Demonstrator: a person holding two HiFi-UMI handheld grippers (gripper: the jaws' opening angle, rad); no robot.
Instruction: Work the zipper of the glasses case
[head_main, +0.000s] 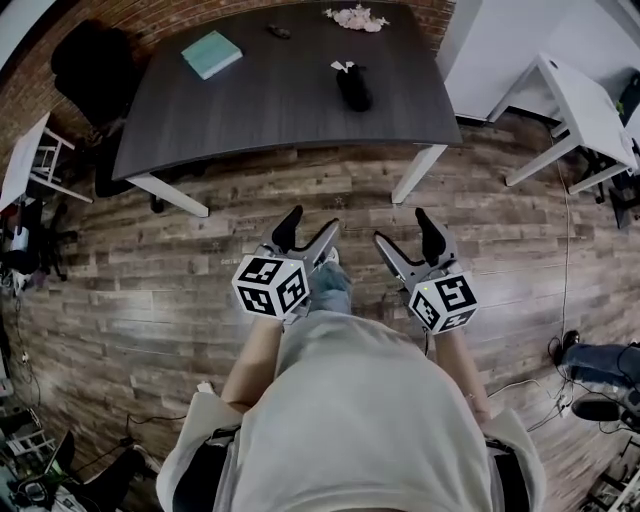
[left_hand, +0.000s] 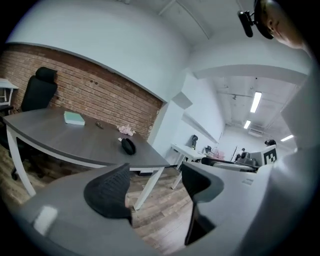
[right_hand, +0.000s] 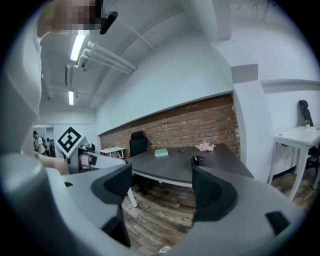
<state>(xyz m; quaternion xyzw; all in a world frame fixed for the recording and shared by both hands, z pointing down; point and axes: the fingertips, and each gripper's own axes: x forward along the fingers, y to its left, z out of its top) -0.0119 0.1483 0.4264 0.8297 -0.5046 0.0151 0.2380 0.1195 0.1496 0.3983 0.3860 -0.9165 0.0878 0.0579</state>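
The black glasses case (head_main: 352, 88) lies on the dark table (head_main: 260, 110), toward its right side, with a small white scrap (head_main: 342, 66) beside it. It also shows as a small dark shape in the left gripper view (left_hand: 128, 145) and the right gripper view (right_hand: 195, 160). Both grippers hang over the wooden floor, well short of the table's near edge. My left gripper (head_main: 310, 225) (left_hand: 155, 192) is open with nothing between its jaws. My right gripper (head_main: 403, 228) (right_hand: 162, 187) is open too, and holds nothing.
A teal book (head_main: 211, 53), a small dark object (head_main: 279, 31) and a pink crumpled thing (head_main: 357, 17) lie on the table. A black office chair (head_main: 95, 70) stands at its left end, a white desk (head_main: 585, 110) to the right. Cables run across the floor.
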